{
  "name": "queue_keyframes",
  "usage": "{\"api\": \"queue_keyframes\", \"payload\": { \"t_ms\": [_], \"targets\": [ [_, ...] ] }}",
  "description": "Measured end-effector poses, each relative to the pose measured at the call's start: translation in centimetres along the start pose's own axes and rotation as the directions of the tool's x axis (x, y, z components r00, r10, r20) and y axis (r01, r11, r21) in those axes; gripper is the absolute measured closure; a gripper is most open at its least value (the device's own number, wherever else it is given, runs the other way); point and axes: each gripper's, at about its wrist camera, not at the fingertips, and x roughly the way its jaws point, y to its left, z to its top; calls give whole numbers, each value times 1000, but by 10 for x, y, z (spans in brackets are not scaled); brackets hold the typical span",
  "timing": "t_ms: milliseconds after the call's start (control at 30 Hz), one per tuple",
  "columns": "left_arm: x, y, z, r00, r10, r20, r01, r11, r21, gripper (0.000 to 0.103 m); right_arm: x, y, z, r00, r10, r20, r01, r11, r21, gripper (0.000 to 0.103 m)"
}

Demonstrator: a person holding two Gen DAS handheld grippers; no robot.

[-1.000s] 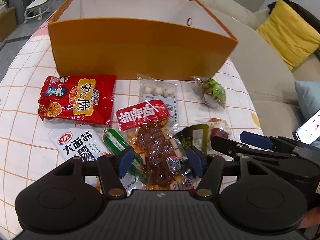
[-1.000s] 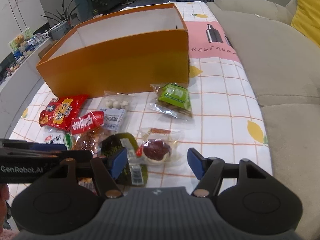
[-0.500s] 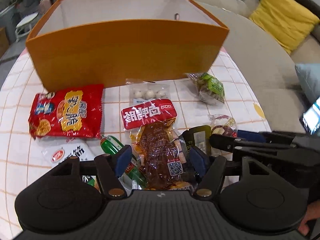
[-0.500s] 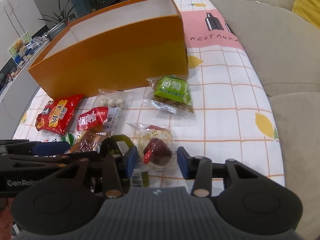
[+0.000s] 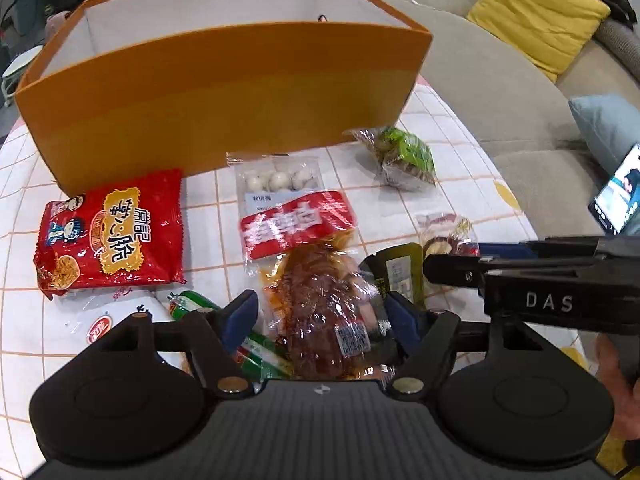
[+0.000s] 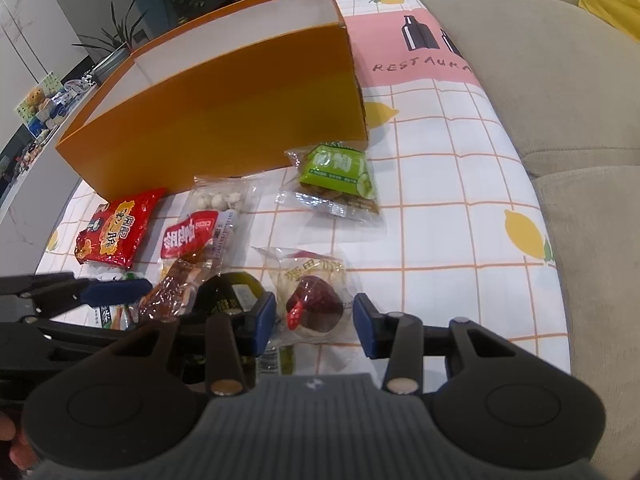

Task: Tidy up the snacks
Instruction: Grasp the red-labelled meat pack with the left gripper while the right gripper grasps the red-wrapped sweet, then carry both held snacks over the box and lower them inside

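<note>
No snack is visible in the orange box (image 5: 224,92) at the far side; all lie near it on the tablecloth (image 6: 460,208), with the left gripper (image 5: 320,316) open astride the braised-meat pack (image 5: 320,304) and the right gripper (image 6: 316,316) narrowed around the red-date pack (image 6: 310,300), contact unclear.

checked tablecloth (image 6: 460,208), orange box (image 5: 224,92), snack pkts (image 5: 112,232)

The left gripper (image 5: 320,316) hangs with jaws apart over a clear packet of brown meat (image 5: 320,300). Beyond lie a red noodle bag (image 5: 112,232) and the orange box (image 5: 224,96); the right gripper (image 5: 452,262) reaches in from the right
</note>
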Motion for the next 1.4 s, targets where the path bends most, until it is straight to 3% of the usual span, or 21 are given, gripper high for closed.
{"api": "queue_keyframes", "payload": {
  "t_ms": [100, 600, 1000, 1400],
  "targets": [
    [-2, -1, 0, 1000, -8, 7, 8, 1000, 5, 33, 0, 2, -1, 1000, -6, 2, 6, 1000, -13, 63],
    [-35, 12, 0, 996, -6, 87, 13, 996, -85, 36, -6, 13, -2, 1000, -20, 15, 21, 998, -56, 63],
    [-74, 16, 11, 984, 2, 177, 22, 991, -136, 36, -35, 31, 4, 992, -58, 113, 73, 988, -133, 64],
    [-108, 19, 26, 969, 4, 249, 33, 989, -145, 36, -68, 52, 19, 981, 9, 193, 25, 985, -173, 64]
  ]
}}
